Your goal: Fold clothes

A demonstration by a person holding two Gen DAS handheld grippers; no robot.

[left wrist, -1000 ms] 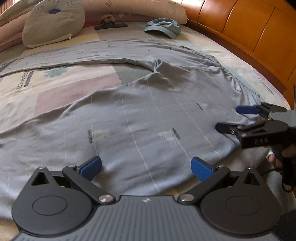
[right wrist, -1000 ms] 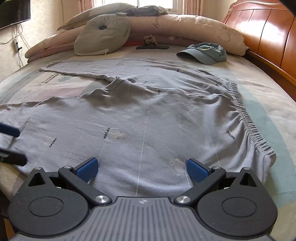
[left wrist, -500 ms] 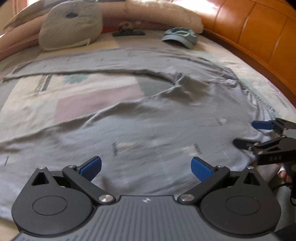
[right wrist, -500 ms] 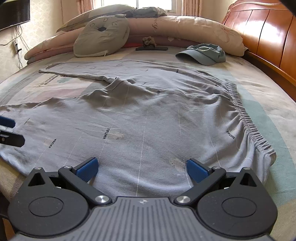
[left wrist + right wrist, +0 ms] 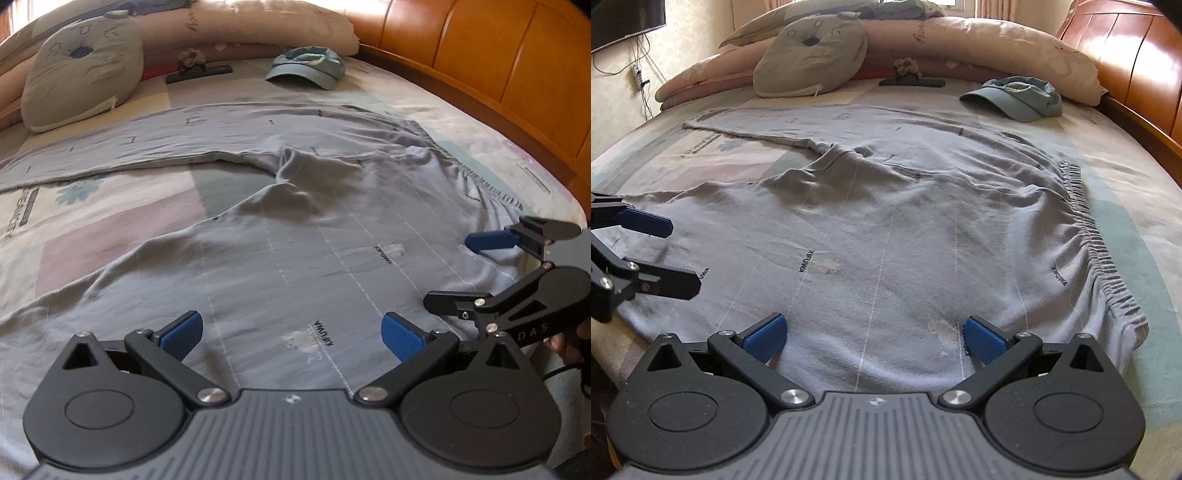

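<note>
Grey trousers (image 5: 886, 221) lie spread across the bed (image 5: 1137, 206), near leg along its near edge. Both the left gripper (image 5: 291, 330) and right gripper (image 5: 873, 334) hover spread, holding nothing. Pinch that leg's near edge, lifting evenly.

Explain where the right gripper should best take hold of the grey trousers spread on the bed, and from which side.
Probably the gathered elastic waistband of the grey printed trousers, near its closest corner. It is the thickest, firmest edge and lies to the right of the open right gripper, so come in low from the bed's near edge, sliding one finger under the hem.
</note>
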